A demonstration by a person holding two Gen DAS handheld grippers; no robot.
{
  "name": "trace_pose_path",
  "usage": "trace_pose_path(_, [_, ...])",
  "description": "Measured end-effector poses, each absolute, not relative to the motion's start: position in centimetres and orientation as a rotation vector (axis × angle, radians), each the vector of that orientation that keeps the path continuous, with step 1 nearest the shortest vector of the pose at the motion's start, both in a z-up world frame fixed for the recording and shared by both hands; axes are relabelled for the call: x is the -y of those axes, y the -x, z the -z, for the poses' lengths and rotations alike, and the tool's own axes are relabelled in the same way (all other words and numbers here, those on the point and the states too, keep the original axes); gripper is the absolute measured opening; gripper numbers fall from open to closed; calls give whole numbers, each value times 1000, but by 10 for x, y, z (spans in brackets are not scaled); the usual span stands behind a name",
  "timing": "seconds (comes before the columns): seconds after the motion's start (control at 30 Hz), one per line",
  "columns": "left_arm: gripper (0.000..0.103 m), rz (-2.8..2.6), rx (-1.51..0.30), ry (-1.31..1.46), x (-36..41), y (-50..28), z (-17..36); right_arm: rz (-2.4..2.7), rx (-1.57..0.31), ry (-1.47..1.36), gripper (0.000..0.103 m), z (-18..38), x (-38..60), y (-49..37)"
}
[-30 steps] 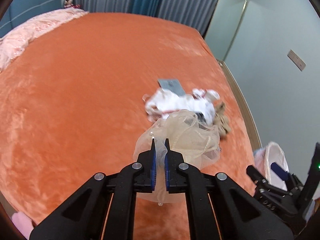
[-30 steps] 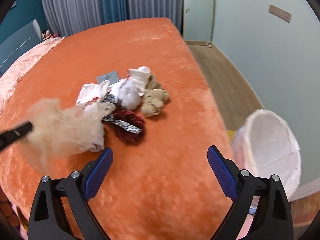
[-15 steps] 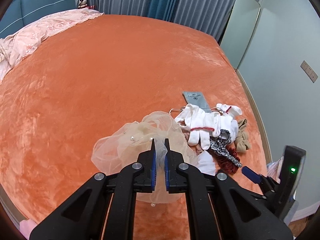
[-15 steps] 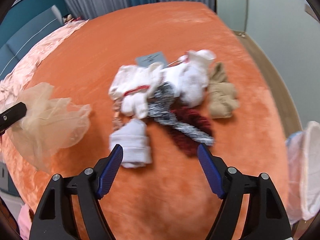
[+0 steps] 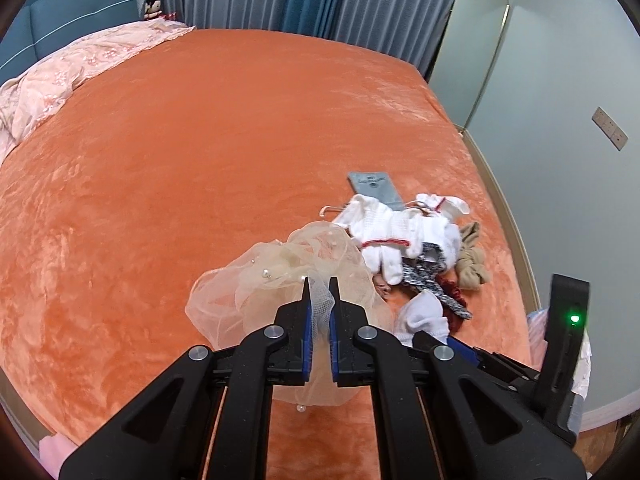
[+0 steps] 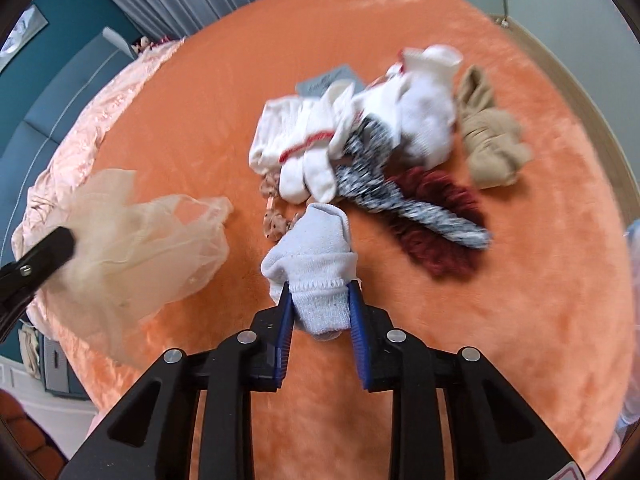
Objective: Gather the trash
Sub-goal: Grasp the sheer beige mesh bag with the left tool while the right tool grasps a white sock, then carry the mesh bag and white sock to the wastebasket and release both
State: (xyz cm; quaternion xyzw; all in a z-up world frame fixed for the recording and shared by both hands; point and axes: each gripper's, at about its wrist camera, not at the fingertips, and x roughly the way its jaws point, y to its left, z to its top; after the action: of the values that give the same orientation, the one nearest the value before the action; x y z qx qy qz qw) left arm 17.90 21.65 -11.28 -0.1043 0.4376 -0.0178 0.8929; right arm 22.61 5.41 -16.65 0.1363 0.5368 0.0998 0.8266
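On the orange bed (image 5: pixel 200 160), going left to right, a pink quilt (image 5: pixel 72 68) lies bunched at the far left edge, about ten o'clock in the left wrist view. Next come the left tongs (image 5: pixel 319 280), clamped tight on a puff of beige tulle (image 5: pixel 280 280) dotted with pearls; the tulle bulges out ahead of the tips and hangs below them. In the right wrist view the same tulle (image 6: pixel 140 240) shows at nine o'clock, pinched by that black tip.

At centre, the right tongs (image 6: pixel 320 288) are closing on a white sock (image 6: pixel 316 256): its ribbed cuff sits between the blue pads, both touching it, the toe end lying on the bed ahead. Just beyond, at twelve to one o'clock, is the pile: white socks (image 6: pixel 320 144) with red trim, a grey card (image 6: pixel 328 78) under them, a black-and-white scrunchie (image 6: pixel 400 200), a dark red scrunchie (image 6: pixel 436 224), and a tan stocking (image 6: pixel 488 136) at two o'clock. At the far right edge, off the bed, a white bag (image 5: pixel 584 352) shows.
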Motion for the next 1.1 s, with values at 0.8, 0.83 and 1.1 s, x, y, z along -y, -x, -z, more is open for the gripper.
trace_pose_path(0.8, [6,461,-727,51,5,-90,2,145,-768,-328,25,33,159,-82])
trace_pose_path(0.83, [6,480,-720,41,16,-86,-1,159,-759,-334,25,31,168,-77])
trace_pose_path(1.1, [6,591,-681,-15,84,-65,-13,266,-711,-382,26,27,228,-40])
